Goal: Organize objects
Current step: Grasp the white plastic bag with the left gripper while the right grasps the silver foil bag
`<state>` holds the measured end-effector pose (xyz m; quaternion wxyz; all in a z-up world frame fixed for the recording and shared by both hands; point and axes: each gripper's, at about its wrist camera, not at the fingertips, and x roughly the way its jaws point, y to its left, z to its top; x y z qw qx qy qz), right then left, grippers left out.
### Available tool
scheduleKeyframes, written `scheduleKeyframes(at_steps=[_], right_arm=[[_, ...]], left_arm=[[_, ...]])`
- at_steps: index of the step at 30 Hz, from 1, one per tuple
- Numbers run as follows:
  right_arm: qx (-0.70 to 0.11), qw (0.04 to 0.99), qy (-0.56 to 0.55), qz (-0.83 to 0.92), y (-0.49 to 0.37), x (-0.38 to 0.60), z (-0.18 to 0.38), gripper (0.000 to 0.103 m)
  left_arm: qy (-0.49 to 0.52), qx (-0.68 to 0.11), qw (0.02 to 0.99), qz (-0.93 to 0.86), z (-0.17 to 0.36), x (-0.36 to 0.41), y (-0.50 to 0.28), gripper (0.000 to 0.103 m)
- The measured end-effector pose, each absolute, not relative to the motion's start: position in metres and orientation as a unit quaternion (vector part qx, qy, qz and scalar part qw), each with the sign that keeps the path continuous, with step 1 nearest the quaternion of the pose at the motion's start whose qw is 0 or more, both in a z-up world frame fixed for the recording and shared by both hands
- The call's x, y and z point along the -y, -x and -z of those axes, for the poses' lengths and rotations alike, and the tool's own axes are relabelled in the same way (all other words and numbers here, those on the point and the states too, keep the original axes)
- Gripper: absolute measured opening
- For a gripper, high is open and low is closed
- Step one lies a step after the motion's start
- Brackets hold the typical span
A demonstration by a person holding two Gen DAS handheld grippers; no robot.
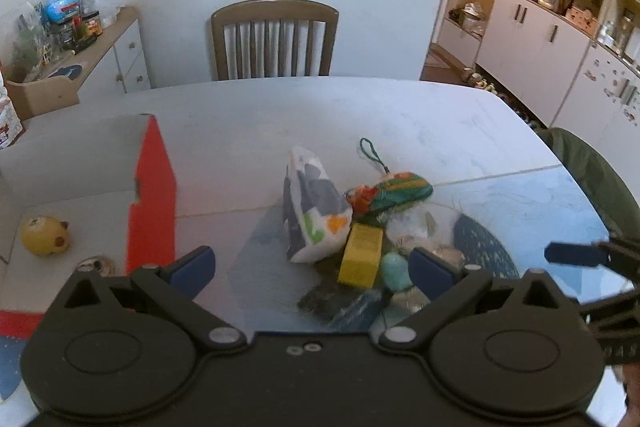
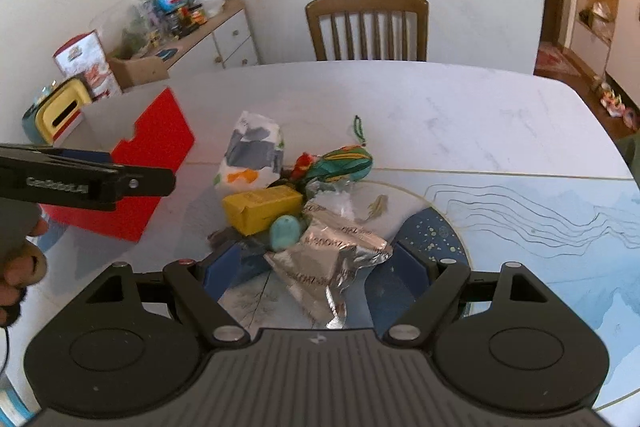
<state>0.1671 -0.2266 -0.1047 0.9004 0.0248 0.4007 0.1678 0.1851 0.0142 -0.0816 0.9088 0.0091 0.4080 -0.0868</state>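
Surface (image 2: 460,115): a white marbled top with a pale blue mat at the near side; a wooden chair (image 2: 366,27) stands at the far edge.
Box (image 1: 154,195): red outside, white inside, open, at the left of the surface; a yellow toy (image 1: 45,235) lies on its floor.
Left tongs (image 1: 310,265): spread wide and empty, hovering above the near edge of the pile, beside the box.
Right tongs (image 2: 318,267): spread, one finger either side of a silver foil packet (image 2: 332,259); whether the fingers touch it I cannot tell.
Pile: in the middle of the surface, just right of the box, things pressed together.
Patterned bag (image 2: 252,153): white, grey and orange, at the far left of the pile.
Green pouch (image 2: 344,163): with a cord, to the right of the bag.
Yellow carton (image 2: 260,209): in front of the bag.
Blue egg (image 2: 285,231): touching the carton and the foil packet.
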Motion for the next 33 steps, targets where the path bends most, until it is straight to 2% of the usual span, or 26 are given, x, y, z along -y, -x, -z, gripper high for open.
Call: scheduleKeyframes(at_steps=[16, 22, 27, 30, 33], right_arm=[[-0.455, 0.877, -0.097, -0.121, -0.221, 0.222, 0.154, 0.083], [-0.489, 0.859, -0.125, -0.088, -0.233, 0.218, 0.175, 0.073], [-0.496, 0.85, -0.162, -0.072, -0.237, 0.22, 0.182, 0.069], [-0.502, 0.841, -0.187, -0.074, -0.237, 0.222, 0.185, 0.061], [-0.504, 0.837, -0.201, -0.079, -0.237, 0.222, 0.186, 0.053]], left_arm=[[-0.026, -0.449, 0.892, 0.034, 0.122, 0.003, -0.271, 0.102], [-0.029, -0.467, 0.884, 0.024, 0.137, 0.002, -0.285, 0.101], [-0.025, -0.478, 0.878, 0.023, 0.148, 0.002, -0.293, 0.096], [-0.017, -0.484, 0.874, 0.029, 0.153, 0.002, -0.297, 0.092], [-0.011, -0.496, 0.868, 0.033, 0.159, 0.001, -0.302, 0.081]])
